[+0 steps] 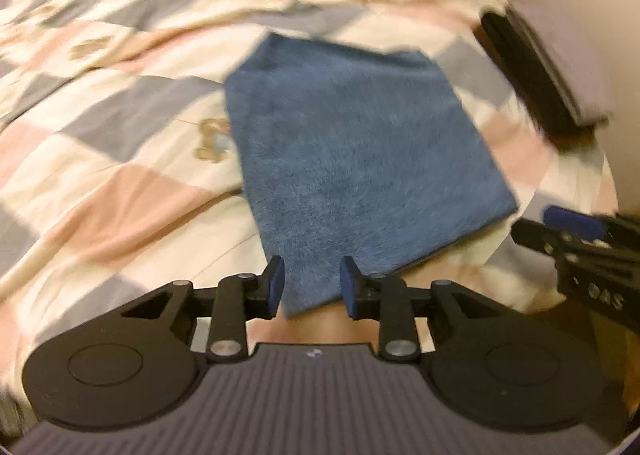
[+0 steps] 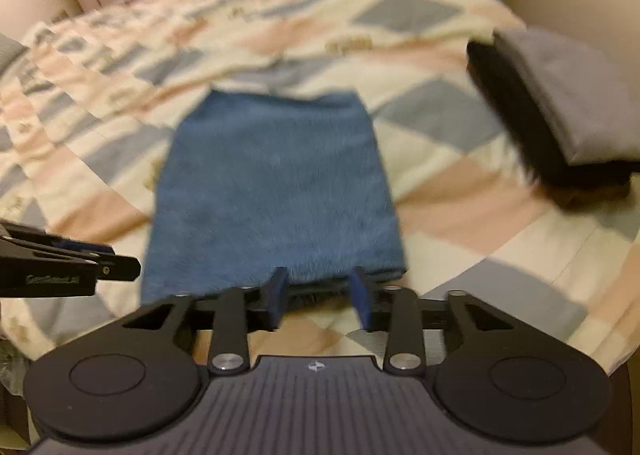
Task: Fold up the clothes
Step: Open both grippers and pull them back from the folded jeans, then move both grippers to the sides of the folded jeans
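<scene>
Towel [image 1: 360,159] blurred, near edge hidden behind left gripper [image 1: 311,287] and right gripper [image 2: 319,297] (both agape, empty).

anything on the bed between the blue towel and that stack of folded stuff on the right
Nothing visible. Between the blue towel and the folded stack lies only bare checked bedspread. Both the left gripper and the right gripper are open, with nothing between their jaws, at the towel's near edge.

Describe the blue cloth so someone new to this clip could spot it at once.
Start at the checked pink, grey and cream bedspread. The blue cloth lies flat on it, a folded rectangle just beyond both grippers. Its plain fuzzy blue marks it off from the grey-and-dark folded stack further right.
</scene>
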The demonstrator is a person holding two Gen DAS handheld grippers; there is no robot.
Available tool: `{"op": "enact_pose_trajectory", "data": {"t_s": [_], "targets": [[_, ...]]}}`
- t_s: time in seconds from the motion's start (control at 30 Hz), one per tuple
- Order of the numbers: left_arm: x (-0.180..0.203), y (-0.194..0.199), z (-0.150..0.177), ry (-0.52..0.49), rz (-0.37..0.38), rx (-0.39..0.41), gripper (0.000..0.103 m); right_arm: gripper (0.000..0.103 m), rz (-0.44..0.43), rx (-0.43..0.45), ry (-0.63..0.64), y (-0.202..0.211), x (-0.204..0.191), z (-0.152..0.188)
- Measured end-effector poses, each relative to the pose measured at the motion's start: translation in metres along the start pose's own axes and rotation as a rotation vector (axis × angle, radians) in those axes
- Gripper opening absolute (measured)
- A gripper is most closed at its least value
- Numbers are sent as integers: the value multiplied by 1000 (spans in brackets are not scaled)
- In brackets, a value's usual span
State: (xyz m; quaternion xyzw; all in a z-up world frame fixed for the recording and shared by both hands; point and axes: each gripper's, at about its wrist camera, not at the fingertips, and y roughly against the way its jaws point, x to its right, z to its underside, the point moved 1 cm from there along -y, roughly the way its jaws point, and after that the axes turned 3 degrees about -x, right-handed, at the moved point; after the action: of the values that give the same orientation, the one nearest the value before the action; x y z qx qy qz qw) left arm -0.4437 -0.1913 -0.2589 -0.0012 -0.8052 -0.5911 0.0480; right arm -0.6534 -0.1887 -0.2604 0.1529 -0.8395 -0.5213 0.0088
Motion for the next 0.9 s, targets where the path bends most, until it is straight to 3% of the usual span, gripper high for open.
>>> {"op": "enact_pose_trajectory", "data": {"t_s": [0.07,0.23,0.43,0.53,0.9], "targets": [[11,26,6,49,-39,29,38,48,-36,15,4,21,6,-5],[44,83,22,113,-89,94,41,56,-85,57,58,69,20,-17],[67,136,44,134,-150,168,49,59,-103,70,79,110,25,-24],[74,152,55,135,-177,194,51,65,-104,66,97,126,24,-19],[92,175,83,171,-209,216,60,66,-120,7,118,152,13,5]]}}
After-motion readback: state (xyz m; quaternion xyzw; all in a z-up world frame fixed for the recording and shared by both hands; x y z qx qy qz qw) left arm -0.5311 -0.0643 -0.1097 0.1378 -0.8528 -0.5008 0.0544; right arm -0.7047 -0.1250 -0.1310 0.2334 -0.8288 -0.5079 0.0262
